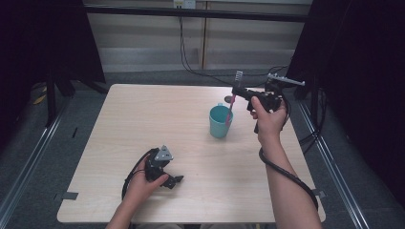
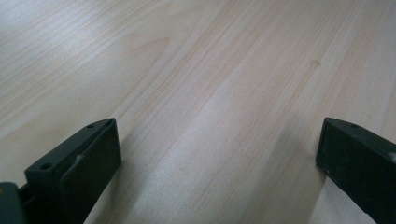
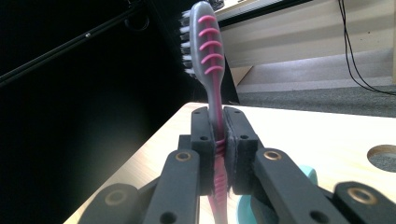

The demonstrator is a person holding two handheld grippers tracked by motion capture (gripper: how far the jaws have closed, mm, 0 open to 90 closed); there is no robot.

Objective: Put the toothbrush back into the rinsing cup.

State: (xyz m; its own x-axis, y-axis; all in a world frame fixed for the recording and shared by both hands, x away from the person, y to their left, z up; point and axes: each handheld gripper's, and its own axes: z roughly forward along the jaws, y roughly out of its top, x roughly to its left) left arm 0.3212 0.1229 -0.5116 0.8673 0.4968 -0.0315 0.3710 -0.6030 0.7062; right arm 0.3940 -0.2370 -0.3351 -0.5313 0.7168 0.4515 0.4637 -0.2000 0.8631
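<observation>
Setting: a pale wooden table on grey flooring, dark curtains to either side, a light wall panel and trailing black cables behind. Item one: a teal cup, upright, mouth open, standing right of the table's centre and well apart from my left hand. Item two: a toothbrush with a grey handle and pink ribbed grips, bristle head uppermost. I hold it in my right gripper, raised above the table just beside and right of the cup; both jaws are pressed flat on the handle's mid-section, one on each side, so the brush stands nearly upright. Its lower end points down at the cup's mouth; I cannot tell whether the tip is already inside the rim. Held mid-shaft like this, I judge the brush is either going into the cup or coming out of it. Item three: my left gripper, resting low over the near-left part of the table, jaws spread wide with bare wood between them, holding nothing, and kept clear of the work.
</observation>
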